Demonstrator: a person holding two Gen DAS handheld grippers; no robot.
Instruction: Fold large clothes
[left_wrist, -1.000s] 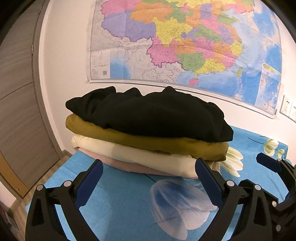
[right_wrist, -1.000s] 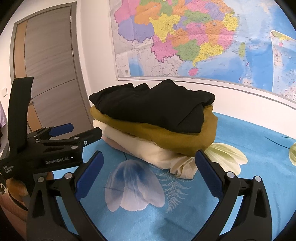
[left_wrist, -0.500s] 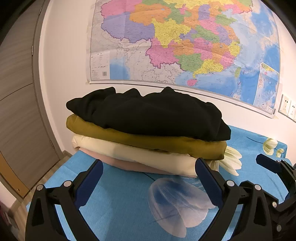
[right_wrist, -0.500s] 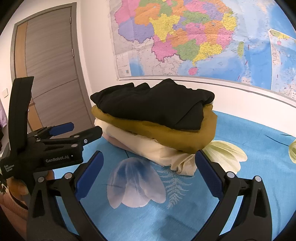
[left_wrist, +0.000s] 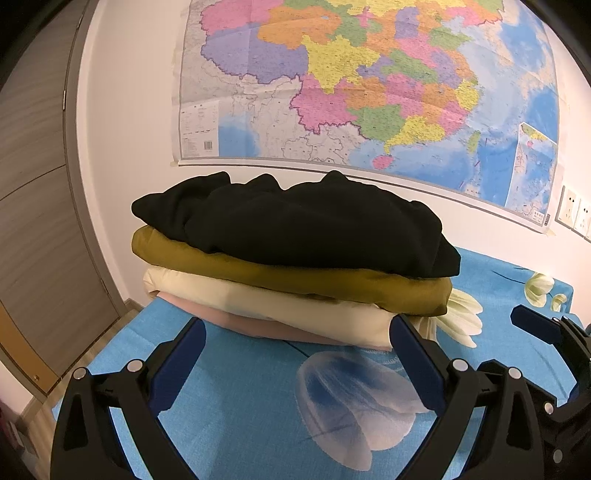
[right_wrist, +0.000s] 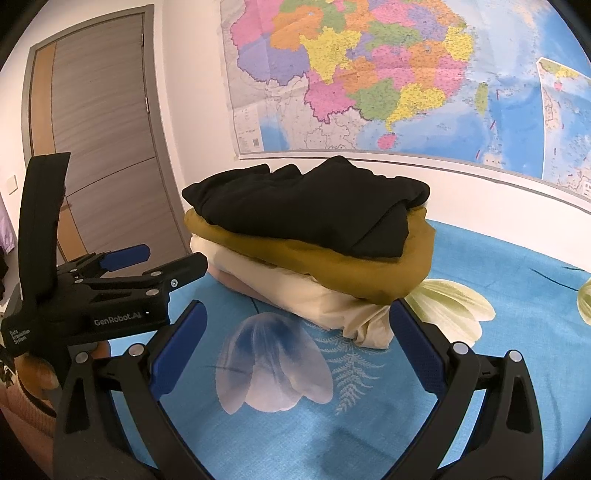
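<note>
Left tool (left_wrist: 295, 354): jaws spread wide, nothing between them, held low over the blue floral bed sheet (left_wrist: 240, 424). Directly ahead of its fingertips, near but not touching, sits the stack of folded clothes (left_wrist: 295, 266): black garment (left_wrist: 303, 225) on top, olive one (left_wrist: 332, 282) under it, cream one (left_wrist: 280, 306) next, pink one (left_wrist: 240, 325) at the bottom. To the left of the tool, a wood-grain door (left_wrist: 33, 221); above the stack, a wall map (left_wrist: 369, 81).

Right tool (right_wrist: 295, 350): likewise released and empty, aimed at the right-hand corner of the same stack (right_wrist: 314, 251). The left tool (right_wrist: 122, 273) shows at its left side.

Change over the last second: very little. The stack sits slightly nearer in the left view and a touch further left in the right view; both tools have stayed open and drifted only a little. No garment has been touched.

Judgement: the four pieces already lie folded and piled, so either the folding is finished or the tools are closing in to take the top black garment. No unfolded garment is in view.
</note>
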